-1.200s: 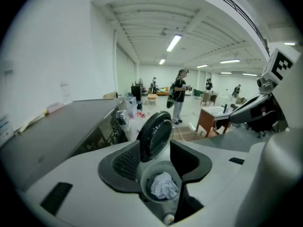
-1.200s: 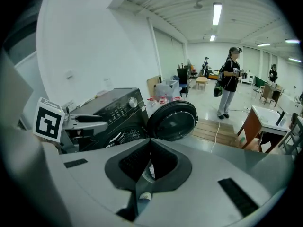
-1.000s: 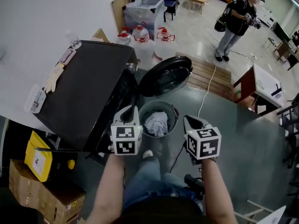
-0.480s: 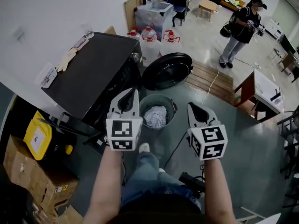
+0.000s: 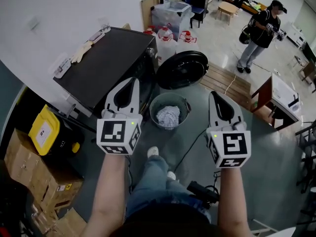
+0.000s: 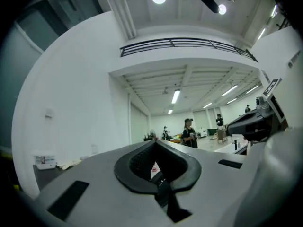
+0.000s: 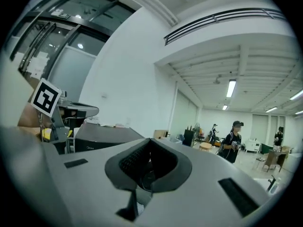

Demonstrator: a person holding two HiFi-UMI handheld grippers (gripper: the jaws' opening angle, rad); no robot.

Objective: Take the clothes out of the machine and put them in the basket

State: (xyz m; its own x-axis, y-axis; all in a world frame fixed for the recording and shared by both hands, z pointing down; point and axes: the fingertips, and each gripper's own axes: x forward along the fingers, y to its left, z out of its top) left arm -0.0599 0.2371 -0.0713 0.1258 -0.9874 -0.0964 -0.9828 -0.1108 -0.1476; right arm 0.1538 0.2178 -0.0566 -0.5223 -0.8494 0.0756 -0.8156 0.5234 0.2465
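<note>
Yellow canister (image 5: 45, 132) on floor by left wall; cardboard boxes (image 5: 37, 181) stacked just beside it. Water jugs (image 5: 186, 39), red caps, grouped near wall. Clear bin (image 5: 170, 15) behind jugs; wood board (image 5: 149, 5) leaning on wall beside bin. Wooden pallet (image 5: 224, 83) flat on floor, white cable (image 5: 228, 84) across it. Desk (image 5: 282, 94), white top, at floor's right edge. Person (image 5: 259, 33) standing beyond pallet, dark top, bag on shoulder. Round table (image 5: 228, 7) at far end.

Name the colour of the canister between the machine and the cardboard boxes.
The canister is yellow with a white label, best seen in the head view.
</note>
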